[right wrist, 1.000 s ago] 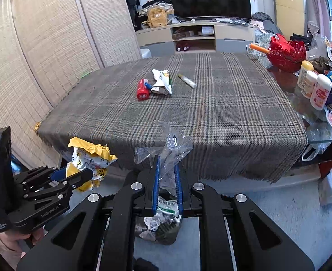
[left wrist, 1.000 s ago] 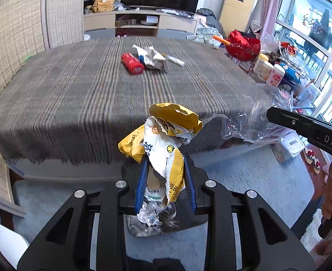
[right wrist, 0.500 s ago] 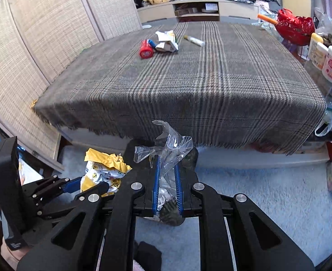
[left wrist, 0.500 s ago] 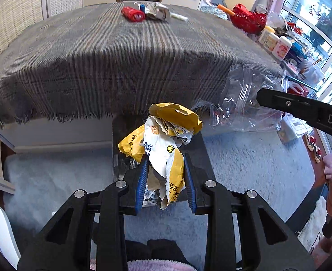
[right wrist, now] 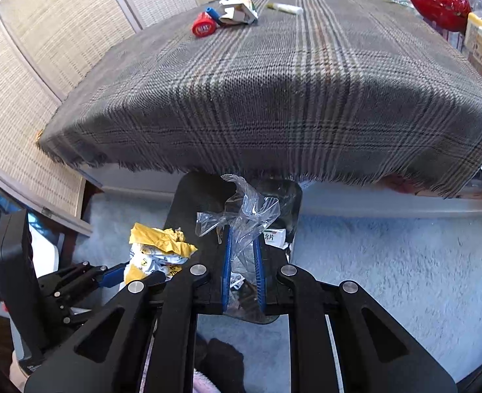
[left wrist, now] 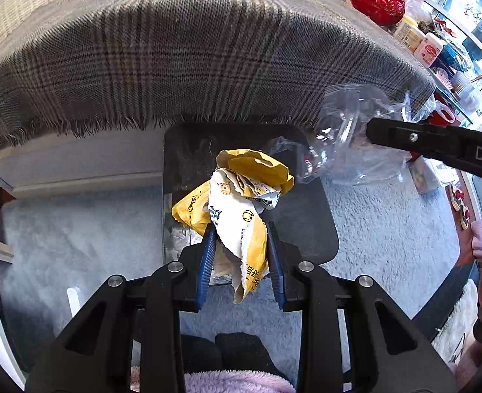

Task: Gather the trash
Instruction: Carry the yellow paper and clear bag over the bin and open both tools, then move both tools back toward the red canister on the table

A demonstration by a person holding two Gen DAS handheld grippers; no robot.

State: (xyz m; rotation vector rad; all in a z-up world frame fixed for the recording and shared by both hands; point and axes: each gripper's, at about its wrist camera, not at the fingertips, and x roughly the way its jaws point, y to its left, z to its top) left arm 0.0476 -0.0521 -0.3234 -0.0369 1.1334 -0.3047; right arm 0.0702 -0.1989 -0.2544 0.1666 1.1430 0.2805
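My left gripper (left wrist: 239,229) is shut on a crumpled yellow and white snack wrapper (left wrist: 241,193), held over a black trash bin (left wrist: 309,226) on the floor by the table's near edge. My right gripper (right wrist: 242,232) is shut on a crumpled clear plastic bag (right wrist: 247,209) above the same bin (right wrist: 195,196), which holds other scraps. The clear bag (left wrist: 345,144) and the right gripper's finger show at the right of the left wrist view. The wrapper (right wrist: 159,249) and left gripper show at the lower left of the right wrist view.
A plaid cloth covers the table (right wrist: 273,91). At its far end lie a red container (right wrist: 203,26), crumpled packaging (right wrist: 237,11) and a white tube (right wrist: 285,7). A red basket (right wrist: 440,0) and bottles stand right. Pale blue carpet (right wrist: 388,271) surrounds the bin.
Both grippers have come down from table height toward the bin, tilting further downward, each still holding its piece of trash. The table top now sits high in both views.
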